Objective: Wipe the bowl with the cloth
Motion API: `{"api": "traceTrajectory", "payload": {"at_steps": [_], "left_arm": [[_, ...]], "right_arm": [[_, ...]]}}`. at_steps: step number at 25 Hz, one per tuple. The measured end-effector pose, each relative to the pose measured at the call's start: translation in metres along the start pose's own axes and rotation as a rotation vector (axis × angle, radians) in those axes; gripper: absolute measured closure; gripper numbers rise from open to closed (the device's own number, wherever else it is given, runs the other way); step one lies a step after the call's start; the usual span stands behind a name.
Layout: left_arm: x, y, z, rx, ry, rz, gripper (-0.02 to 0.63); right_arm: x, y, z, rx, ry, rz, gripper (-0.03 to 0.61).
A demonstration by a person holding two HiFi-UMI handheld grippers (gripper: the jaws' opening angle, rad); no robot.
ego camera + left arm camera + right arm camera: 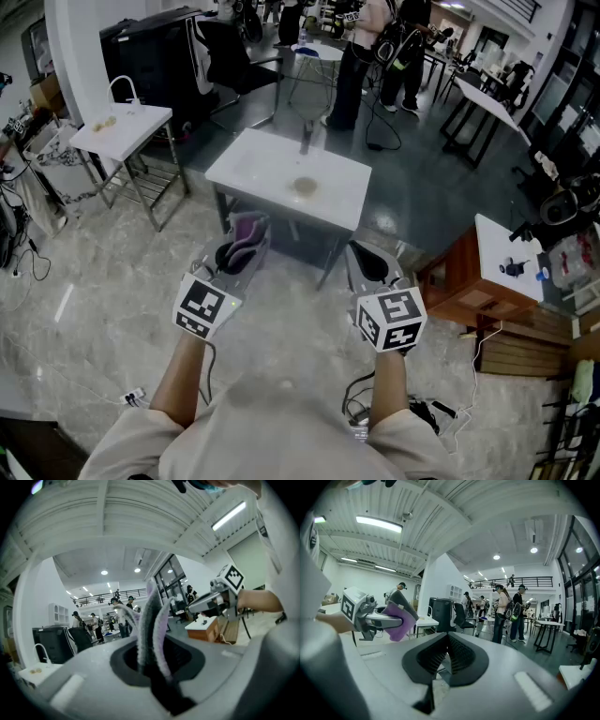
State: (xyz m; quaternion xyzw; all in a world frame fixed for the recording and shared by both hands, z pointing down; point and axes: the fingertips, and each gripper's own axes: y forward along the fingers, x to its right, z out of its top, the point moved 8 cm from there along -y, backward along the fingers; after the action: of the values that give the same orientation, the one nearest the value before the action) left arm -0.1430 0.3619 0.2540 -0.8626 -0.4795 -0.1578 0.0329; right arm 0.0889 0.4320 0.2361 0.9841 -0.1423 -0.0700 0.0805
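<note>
Left gripper [232,255] pinches the cloth [247,228]; right gripper [372,265] is pressed together, empty. The bowl [305,186] sits on the far table [262,157], straight ahead (roughly midway between both grippers).

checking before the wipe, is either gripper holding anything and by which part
The left gripper is shut on the cloth, pinching its bunched folds, with loose ends sticking out past the jaws. The right gripper is shut and empty.
</note>
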Motion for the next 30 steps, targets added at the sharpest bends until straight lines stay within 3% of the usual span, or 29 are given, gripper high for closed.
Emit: {"api": "traceTrajectory", "payload": {"at_steps": [6,10,15,21,26,30], "left_arm": [[0.006,0.006,0.0,-0.003,0.007,0.002,0.548],[0.02,0.01,0.001,-0.005,0.007,0.004,0.548],[0.042,0.019,-0.002,-0.022,0.003,0.023,0.548],[0.064,0.031,0.0,-0.045,0.001,0.021,0.548],[0.07,0.038,-0.002,-0.054,0.001,0.029,0.548],[0.068,0.046,0.0,-0.05,0.003,0.033,0.548]], "right_arm": [[0.007,-0.001,-0.003,0.03,0.028,-0.01,0.571],[0.016,-0.013,-0.004,0.097,0.086,0.046,0.572],[0.027,-0.022,-0.02,0.052,0.019,0.056,0.574],[0.048,-0.03,-0.034,0.051,0.049,0.074,0.574],[0.052,-0.029,-0.04,0.034,-0.015,0.106,0.574],[0.06,-0.023,-0.043,0.015,-0.051,0.076,0.572]]}}
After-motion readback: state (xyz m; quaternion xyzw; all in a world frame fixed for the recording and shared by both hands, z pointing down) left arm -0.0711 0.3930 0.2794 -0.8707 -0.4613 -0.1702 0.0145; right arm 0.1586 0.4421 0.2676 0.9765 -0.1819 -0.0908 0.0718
